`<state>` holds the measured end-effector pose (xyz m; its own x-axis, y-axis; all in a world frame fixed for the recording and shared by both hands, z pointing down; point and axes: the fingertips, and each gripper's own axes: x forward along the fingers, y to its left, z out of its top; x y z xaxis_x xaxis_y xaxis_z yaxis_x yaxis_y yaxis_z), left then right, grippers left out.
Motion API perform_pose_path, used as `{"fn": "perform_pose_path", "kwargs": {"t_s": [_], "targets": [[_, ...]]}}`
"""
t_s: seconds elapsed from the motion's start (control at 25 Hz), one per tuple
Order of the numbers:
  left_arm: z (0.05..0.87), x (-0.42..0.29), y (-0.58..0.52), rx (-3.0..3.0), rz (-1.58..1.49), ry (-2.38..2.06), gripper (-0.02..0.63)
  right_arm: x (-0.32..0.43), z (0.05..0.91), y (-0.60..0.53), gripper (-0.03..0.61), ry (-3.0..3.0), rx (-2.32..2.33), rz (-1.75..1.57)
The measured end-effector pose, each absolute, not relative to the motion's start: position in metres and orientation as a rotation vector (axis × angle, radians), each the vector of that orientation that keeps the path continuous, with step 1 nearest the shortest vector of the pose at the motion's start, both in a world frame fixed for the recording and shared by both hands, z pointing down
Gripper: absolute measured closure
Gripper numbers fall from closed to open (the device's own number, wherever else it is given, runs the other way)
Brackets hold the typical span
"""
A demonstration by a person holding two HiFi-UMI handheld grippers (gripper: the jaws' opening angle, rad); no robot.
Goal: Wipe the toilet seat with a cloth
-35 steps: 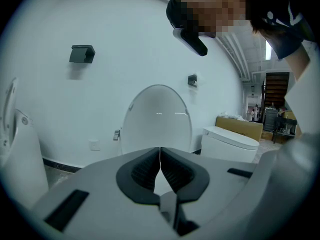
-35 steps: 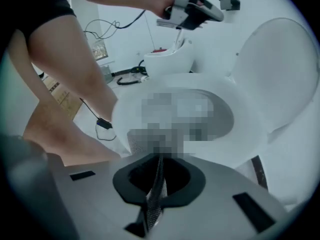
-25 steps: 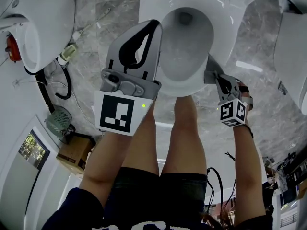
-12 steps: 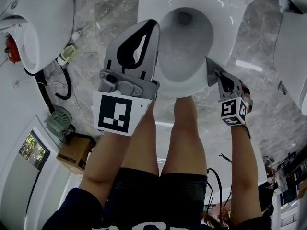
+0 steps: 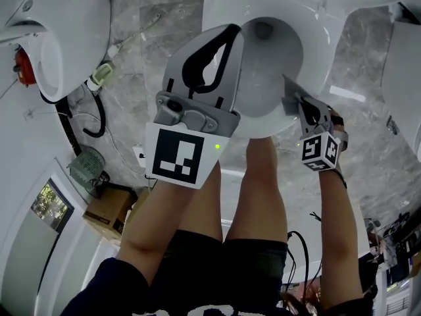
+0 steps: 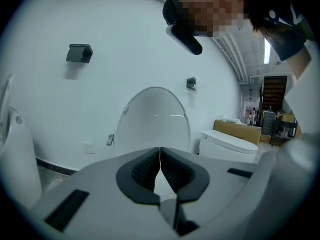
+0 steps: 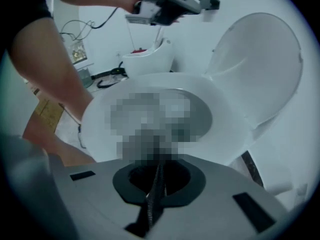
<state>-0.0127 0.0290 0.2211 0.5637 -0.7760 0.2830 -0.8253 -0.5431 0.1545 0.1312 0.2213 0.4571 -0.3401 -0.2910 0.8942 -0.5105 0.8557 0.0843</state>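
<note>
The right hand-held gripper [image 7: 159, 168] has its jaws closed on the cloth [image 7: 153, 191], a thin, dark, textured strip pinched edge-on between the black pads. In the head view this gripper sits low at the front right rim of the toilet seat [image 5: 320, 41], its jaws pointing in across the bowl. Whether the cloth actually presses on the seat cannot be told. Its marker cube [image 5: 320, 151] hangs just below, over the person's right forearm.

The left hand-held gripper [image 6: 160, 153] is closed too, its pads meeting along a thin line with nothing between them. It is held higher, above the left side of the bowl, and points towards the raised lid [image 6: 156, 118] and the white wall behind it. Its large square marker [image 5: 177, 154] faces the head camera.

The seat is down and the lid stands upright against the wall. The person's bare legs [image 5: 260, 196] stand right in front of the bowl on the grey marble floor [image 5: 141, 25]. To the left are another white fixture [image 5: 62, 35], a looping black hose [image 5: 99, 120], a small green fan [image 5: 83, 168] and a cardboard box [image 5: 105, 214].
</note>
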Motion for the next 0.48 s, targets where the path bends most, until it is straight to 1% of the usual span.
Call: {"fn": "perform_pose_path", "kwargs": {"t_s": [0.12,0.24,0.36,0.48], "targets": [[0.223,-0.013,0.025,2.535,0.256,-1.315,0.592,0.094,0.459,0.268,0.557,-1.994,0.391,0.285],[0.224,-0.012,0.023,2.538,0.259,-1.295,0.592,0.090,0.461,0.271,0.557,-1.989,0.351,0.314],[0.225,-0.013,0.019,2.537,0.264,-1.281,0.592,0.114,0.465,0.229,0.555,-1.930,0.407,0.216],[0.225,-0.014,0.011,2.527,0.260,-1.285,0.592,0.148,0.466,0.161,0.555,-1.880,0.529,0.122]]}}
